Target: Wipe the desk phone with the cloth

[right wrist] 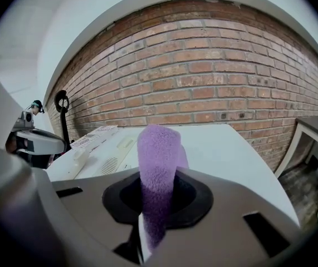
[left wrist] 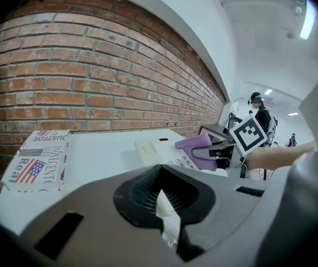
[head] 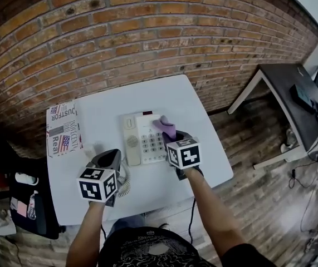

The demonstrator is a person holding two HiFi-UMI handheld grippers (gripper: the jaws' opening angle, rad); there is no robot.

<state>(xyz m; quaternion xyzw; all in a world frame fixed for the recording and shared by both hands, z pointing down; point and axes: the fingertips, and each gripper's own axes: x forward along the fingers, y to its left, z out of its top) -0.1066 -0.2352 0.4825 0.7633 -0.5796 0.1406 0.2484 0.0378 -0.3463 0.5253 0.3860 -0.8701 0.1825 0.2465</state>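
Observation:
A white desk phone [head: 142,139] lies mid-table, its handset [head: 130,140] resting on the left side and a coiled cord [head: 125,186] trailing toward me. My right gripper [head: 170,132] is shut on a purple cloth [head: 167,126], which hangs over the phone's upper right keypad. In the right gripper view the cloth [right wrist: 157,166] stands up out of the right gripper [right wrist: 150,227], with the phone [right wrist: 108,156] beyond it. My left gripper [head: 113,154] hovers left of the phone's near end, apart from it. In the left gripper view the left gripper [left wrist: 167,218] is shut with nothing held.
A printed cardboard box [head: 64,129] lies at the white table's [head: 164,96] left edge. A brick wall [head: 147,32] runs behind. A dark desk [head: 292,88] stands to the right, a black bag [head: 30,202] on the left, and a cable [head: 192,216] hangs by the near edge.

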